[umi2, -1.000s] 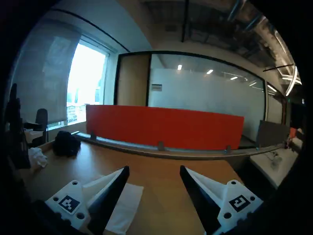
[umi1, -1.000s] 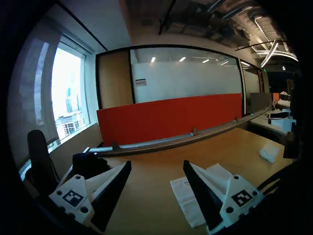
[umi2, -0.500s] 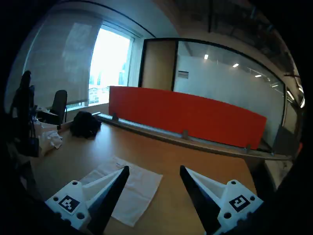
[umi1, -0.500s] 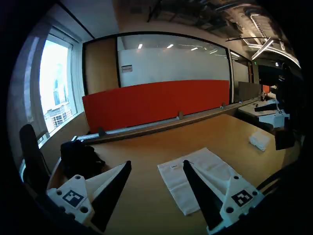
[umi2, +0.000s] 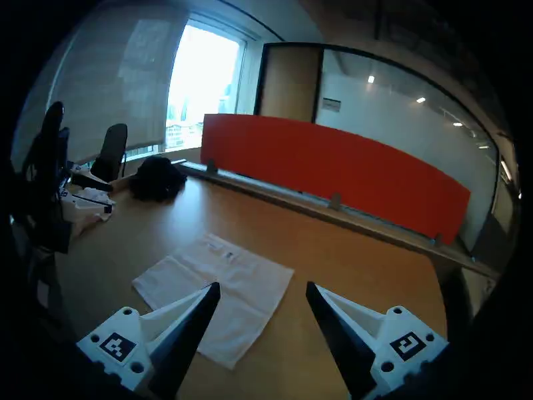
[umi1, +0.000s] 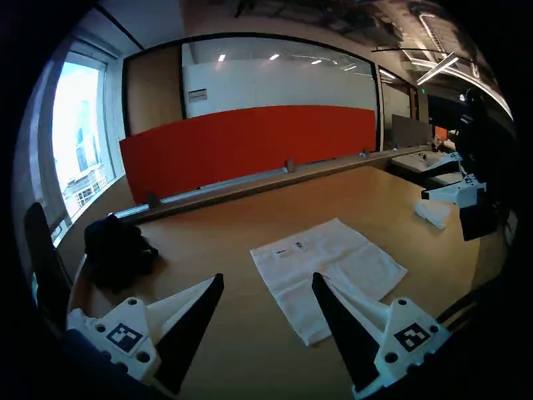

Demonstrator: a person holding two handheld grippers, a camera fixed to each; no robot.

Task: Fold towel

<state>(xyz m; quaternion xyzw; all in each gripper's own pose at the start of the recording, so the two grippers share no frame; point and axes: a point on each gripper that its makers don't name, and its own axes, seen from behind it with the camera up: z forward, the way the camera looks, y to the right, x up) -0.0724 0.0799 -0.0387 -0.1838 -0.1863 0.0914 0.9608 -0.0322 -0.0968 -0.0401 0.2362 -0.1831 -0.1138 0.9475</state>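
A white towel lies spread flat on the wooden table, with a small label near its far edge. My left gripper hovers open above the table just left of the towel's near corner; its right finger overlaps the cloth's near edge in the left gripper view. In the right gripper view the same towel lies ahead and to the left. My right gripper is open over the towel's right edge, nothing between its fingers. The other gripper shows far right in the left gripper view.
A black bag sits at the table's far left, also seen as the black bag. A small folded white cloth lies at the right. A red divider runs along the table's back edge. Office chairs stand by the window.
Both cameras have tilted downward and moved closer to the table, bringing the whole towel into sight. Both grippers stayed open.
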